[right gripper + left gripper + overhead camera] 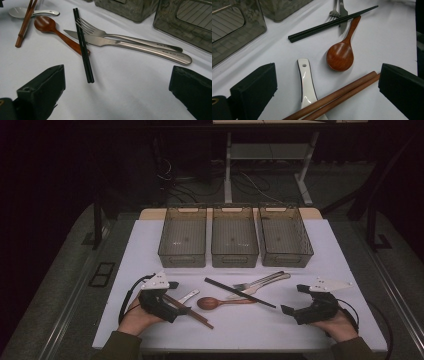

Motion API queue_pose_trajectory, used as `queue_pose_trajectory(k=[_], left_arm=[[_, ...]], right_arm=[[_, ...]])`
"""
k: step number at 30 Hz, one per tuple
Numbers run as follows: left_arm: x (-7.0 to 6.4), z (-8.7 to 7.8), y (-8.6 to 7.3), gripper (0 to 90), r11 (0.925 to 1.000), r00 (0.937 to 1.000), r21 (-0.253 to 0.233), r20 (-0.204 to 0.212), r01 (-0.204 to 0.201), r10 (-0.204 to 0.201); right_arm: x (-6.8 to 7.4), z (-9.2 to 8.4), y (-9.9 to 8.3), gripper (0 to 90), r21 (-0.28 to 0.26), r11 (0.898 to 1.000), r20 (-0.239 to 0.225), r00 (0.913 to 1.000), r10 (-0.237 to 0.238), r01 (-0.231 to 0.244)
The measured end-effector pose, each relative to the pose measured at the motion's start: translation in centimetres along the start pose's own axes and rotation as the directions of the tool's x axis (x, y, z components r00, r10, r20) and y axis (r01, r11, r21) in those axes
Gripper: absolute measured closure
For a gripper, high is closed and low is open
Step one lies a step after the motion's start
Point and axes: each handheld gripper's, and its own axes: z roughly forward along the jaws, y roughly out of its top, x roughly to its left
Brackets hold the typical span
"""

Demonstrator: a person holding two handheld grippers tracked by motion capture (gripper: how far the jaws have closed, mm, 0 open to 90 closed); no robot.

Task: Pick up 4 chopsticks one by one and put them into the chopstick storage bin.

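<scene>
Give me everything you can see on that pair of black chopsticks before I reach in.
The black chopsticks are two slim, matte dark sticks lying flat and side by side on the white table, slanting across its middle. They cross over the wooden spoon handle, the knife blade and the fork tines. Neither gripper touches them; the right gripper stands open nearby.

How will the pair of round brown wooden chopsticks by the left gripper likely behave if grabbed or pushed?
The pair of round brown wooden chopsticks look stiff and probably light. Being round rods, they may roll on the smooth white table and could separate, since nothing joins them. They lie across the white ceramic spoon, so lifting or pushing them might nudge it.
</scene>
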Motion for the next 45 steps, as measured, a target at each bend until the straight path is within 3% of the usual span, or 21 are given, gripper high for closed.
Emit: queue_pose_trajectory(k=[13,25,32,38,45], left_arm=[[0.1,-0.1,0.1,7.4,1.0000,1.0000,0.009,0.005,0.000,0.000],[0.2,-0.3,0.0,21.2,0.9984,0.9995,0.047,-0.001,-0.031,0.031],[0.7,-1.0,-0.2,33.6,0.9970,0.9988,0.069,-0.033,-0.034,0.036],[0.8,-1.0,-0.3,39.1,0.9951,0.9987,0.087,-0.018,-0.047,0.048],[1.0,-1.0,-0.4,42.7,0.9937,0.9983,0.101,-0.028,-0.048,0.051]], right_arm=[[-0.3,-0.1,0.0,0.5,-0.003,1.000,-0.003,1.0000,0.005,-0.005],[-0.2,-0.1,0.0,0.5,0.001,1.000,0.004,1.0000,0.007,-0.007],[-0.2,-0.2,0.0,0.5,0.003,1.000,0.003,1.0000,0.009,-0.009],[-0.2,-0.1,0.0,0.5,0.005,1.000,0.001,0.9999,0.010,-0.010],[-0.2,-0.1,0.0,0.5,0.010,1.000,0.000,0.9999,0.014,-0.014]])
